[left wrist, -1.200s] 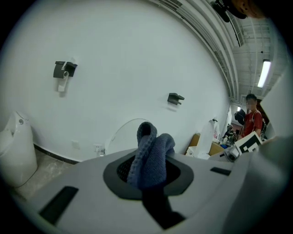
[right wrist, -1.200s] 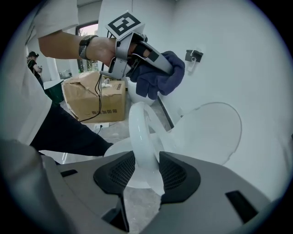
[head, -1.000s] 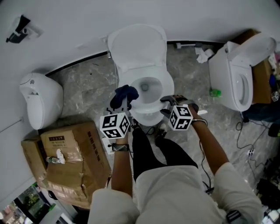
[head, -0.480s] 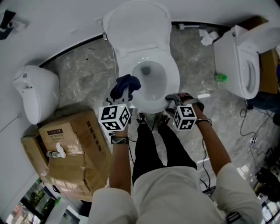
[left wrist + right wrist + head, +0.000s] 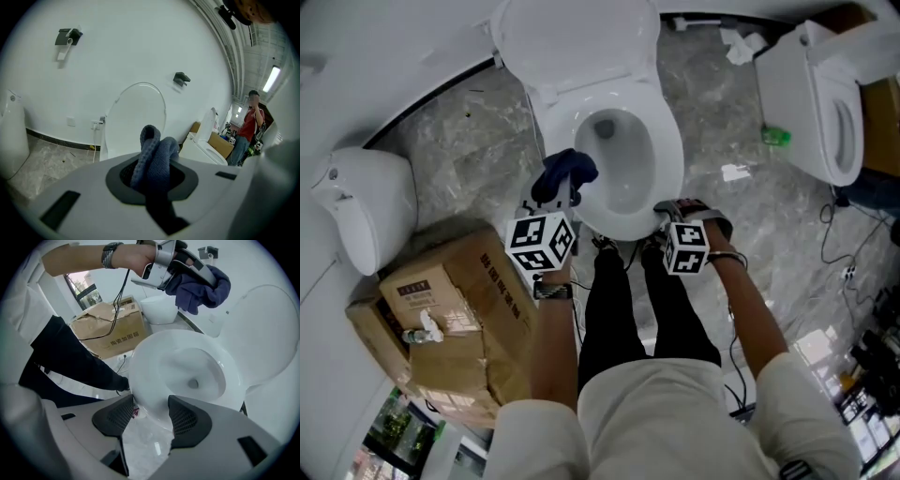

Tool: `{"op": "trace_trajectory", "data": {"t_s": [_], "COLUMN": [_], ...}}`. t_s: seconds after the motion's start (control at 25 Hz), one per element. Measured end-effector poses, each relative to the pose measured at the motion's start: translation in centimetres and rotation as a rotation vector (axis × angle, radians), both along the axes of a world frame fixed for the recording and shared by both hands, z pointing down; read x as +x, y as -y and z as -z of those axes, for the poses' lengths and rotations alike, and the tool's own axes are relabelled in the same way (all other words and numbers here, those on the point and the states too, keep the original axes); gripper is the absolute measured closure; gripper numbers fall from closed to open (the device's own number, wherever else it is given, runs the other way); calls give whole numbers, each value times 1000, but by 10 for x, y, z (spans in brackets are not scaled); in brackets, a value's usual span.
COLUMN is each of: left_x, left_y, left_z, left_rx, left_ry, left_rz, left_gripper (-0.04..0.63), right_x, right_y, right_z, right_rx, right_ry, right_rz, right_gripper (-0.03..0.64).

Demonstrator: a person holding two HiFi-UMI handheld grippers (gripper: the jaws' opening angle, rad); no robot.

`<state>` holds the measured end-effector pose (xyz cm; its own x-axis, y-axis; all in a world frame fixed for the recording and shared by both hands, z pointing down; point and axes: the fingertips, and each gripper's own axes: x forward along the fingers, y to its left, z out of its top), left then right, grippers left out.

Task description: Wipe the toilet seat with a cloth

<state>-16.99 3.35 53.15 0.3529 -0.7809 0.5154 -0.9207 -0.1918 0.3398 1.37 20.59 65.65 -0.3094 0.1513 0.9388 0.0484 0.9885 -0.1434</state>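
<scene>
Marbled floor (image 5: 487,131) rings the toilet seat (image 5: 667,159) overhead — the cloth (image 5: 563,174) hovers at its left edge. Left gripper view: left hand-held gripper (image 5: 152,176) clamps it; a loose fold could slip mid-wipe. Right gripper view: right hand-held gripper (image 5: 151,416) gapes empty, seemingly near enough to knock the seat.

1. Glossy toilet seat (image 5: 673,164): white, smooth, hard; ceramic or plastic, can't tell.
2. Matt cloth (image 5: 563,172) at the toilet's left rim: dark blue fabric, with a coarse knit showing in the left gripper view.
3. Plastic right tongs (image 5: 149,414) at the toilet's front: light grey matt shell; pads (image 5: 114,415) dark, matt, with a fine grid texture.
4. Grey floor (image 5: 469,131) around the toilet: marbled stone or tile, smooth, slight sheen.
5. Brown cardboard box (image 5: 459,309) left of the toilet: matt, creased.
6. White wall (image 5: 140,42) behind the toilet: smooth, matt.
</scene>
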Motion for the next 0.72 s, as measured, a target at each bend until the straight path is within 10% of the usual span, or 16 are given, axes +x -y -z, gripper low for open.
{"op": "trace_trajectory", "data": {"t_s": [0.72], "left_x": [6], "left_y": [31], "left_z": [-78], "left_rx": [-49], "left_ry": [8], "left_rz": [-75], "left_gripper": [546], "right_x": [4], "right_y": [-24], "right_z": [-98], "right_rx": [7], "right_ry": [-42], "right_rz": [-111], "right_gripper": [368]}}
